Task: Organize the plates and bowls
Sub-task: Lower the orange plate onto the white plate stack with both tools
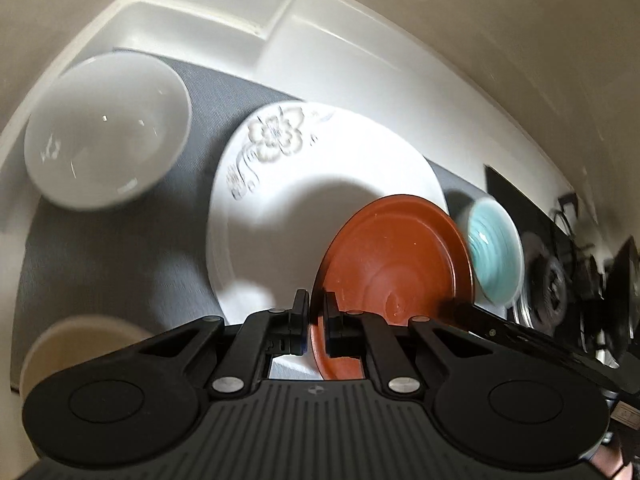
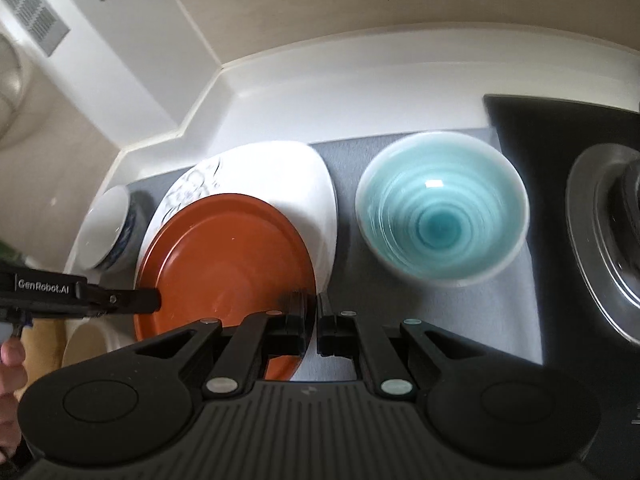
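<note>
A red-brown plate is held above a white flowered plate on a grey mat. My left gripper is shut on the red plate's near rim. In the right wrist view my right gripper is shut on the opposite rim of the red plate, and the left gripper shows clamped on its left edge. The white plate lies under it. A turquoise bowl stands right of the plates and also shows in the left wrist view.
A white bowl stands at the mat's far left, seen too in the right wrist view. A cream bowl sits near the front. A black stove with a steel burner ring lies right. White backsplash behind.
</note>
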`<state>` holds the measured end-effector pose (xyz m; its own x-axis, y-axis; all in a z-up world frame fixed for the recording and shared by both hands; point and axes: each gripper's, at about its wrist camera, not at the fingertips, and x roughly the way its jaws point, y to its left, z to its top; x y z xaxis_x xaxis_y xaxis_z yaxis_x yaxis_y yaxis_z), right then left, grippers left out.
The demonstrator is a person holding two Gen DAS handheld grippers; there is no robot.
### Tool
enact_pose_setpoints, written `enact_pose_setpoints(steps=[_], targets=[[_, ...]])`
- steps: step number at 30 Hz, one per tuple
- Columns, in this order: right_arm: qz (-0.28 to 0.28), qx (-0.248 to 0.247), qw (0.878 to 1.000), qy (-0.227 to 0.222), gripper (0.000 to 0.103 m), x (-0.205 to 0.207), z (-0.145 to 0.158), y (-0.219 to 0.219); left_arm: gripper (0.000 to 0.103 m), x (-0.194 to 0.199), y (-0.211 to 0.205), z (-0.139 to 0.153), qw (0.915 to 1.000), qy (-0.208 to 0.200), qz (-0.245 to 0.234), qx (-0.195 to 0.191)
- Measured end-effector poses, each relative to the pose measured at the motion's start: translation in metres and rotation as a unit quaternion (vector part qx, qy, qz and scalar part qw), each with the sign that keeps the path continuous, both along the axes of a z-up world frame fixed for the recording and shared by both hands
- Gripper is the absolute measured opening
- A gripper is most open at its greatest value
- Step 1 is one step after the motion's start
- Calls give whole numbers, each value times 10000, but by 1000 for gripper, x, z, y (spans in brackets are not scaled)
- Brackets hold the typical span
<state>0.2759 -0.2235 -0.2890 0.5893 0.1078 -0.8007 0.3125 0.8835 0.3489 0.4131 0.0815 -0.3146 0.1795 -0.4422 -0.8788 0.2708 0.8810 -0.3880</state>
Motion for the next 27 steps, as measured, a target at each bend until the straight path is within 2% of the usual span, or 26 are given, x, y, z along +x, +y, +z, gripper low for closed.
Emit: enact_pose_setpoints(steps=[4,11,14,16,18,20,24,27], targets=[[144,-296,9995,8,6,19,-4,8,7,11,-2,-7,9997,-98,144,158],[222,-537,9982,-112,6,46,-18,17,7,30,-4,-22,9986,-205,235,430],[271,-781,9964,-165,6,53,-20,21,7,34,-3,-26,9989,-216,197,375],[299,-793,9962,-221,6,56,-22,18,7,36,-3,-25,9990,-199,119,395],[281,-696,9969,-251,8,56,-23,14,12,35,5,-22,9991,-148,246,323],[209,-713,9968,-295,16,52,-20,10,14,29,13,-15,9983,-320,315,361],[272,-678,9960,-518,16,35,-12,6,14,15,22,-1,9971,-675,237,276],[576,-787,9941,-478,5,32,-13,14,14,11,11,0,9969,-770,-101,133]])
